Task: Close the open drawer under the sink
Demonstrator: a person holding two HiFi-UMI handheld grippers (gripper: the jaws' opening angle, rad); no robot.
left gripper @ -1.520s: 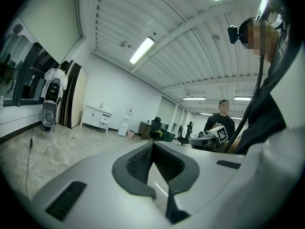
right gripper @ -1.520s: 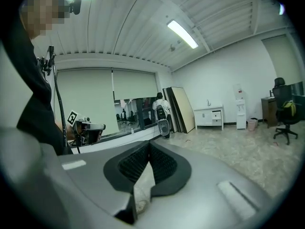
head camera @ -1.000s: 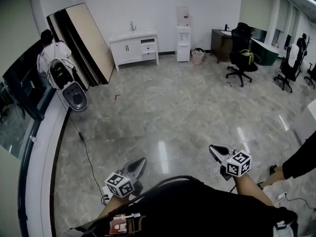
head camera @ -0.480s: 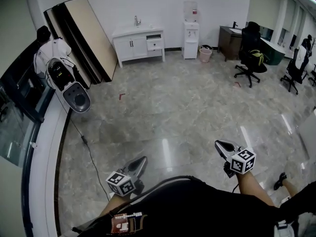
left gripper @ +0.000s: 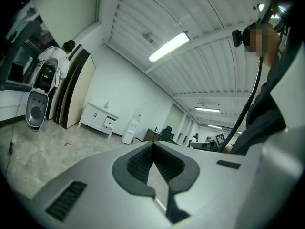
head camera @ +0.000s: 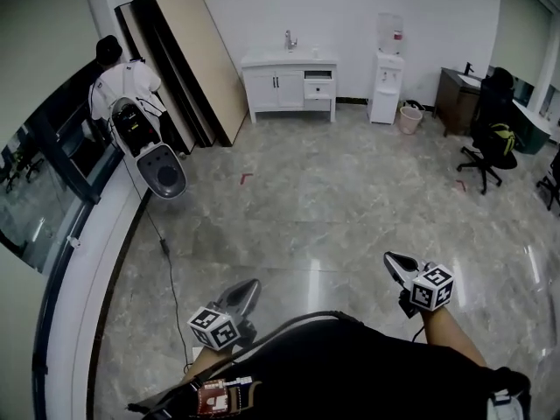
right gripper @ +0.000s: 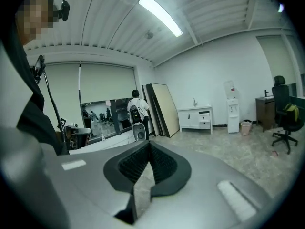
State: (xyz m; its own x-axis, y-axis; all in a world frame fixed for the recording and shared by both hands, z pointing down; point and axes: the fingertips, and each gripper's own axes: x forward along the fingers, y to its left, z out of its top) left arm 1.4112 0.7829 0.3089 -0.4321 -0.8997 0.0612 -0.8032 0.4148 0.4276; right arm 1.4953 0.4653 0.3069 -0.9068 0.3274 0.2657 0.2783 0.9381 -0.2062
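White cabinet under the sink stands at the far wall, its right drawer pulled out, well apart from both grippers. Left gripper and right gripper hang low by the body, jaws pressed together on nothing, likely because the drawer is out of reach. Boards lean left of it and a dispenser stands right; only open floor lies between.

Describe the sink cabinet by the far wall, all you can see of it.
The cabinet is white and low, seemingly painted wood. It stands upright on short legs against the wall, apart from the leaning boards on its left and the water dispenser on its right. A metal faucet rises from its top. Two doors with dark handles fill its left part. On the right, the top drawer stands pulled out.
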